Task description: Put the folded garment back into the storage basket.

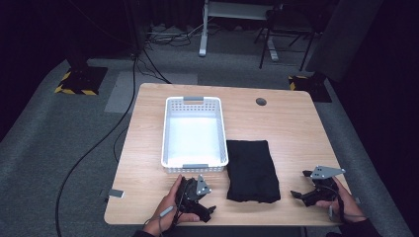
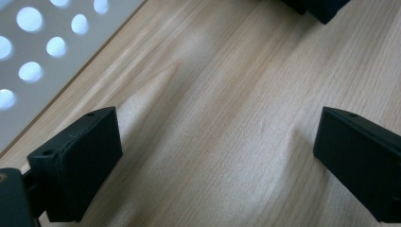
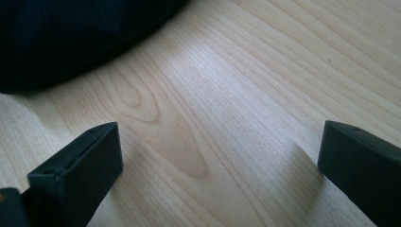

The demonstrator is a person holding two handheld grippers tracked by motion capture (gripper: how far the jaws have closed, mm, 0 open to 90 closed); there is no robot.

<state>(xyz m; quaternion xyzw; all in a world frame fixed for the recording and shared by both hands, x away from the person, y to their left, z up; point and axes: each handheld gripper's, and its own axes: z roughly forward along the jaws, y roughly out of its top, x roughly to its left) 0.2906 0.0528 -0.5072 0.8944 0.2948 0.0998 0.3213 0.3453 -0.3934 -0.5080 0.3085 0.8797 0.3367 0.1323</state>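
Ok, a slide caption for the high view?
Two hand-held grippers, left and right, flank a folded black cloth beside a white basket.

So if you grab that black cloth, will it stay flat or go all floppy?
Probably floppy: the black cloth lies folded and limp on the table, so it would likely droop and unfold. It looks light, and pushing it would probably bunch it up.

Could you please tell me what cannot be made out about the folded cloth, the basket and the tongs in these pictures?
- Black cloth: high view too dark to show folds or garment type; right gripper view's edge crops it.
- White basket: left gripper view blurs its perforated wall.
- Left tongs: tips too small in high view.
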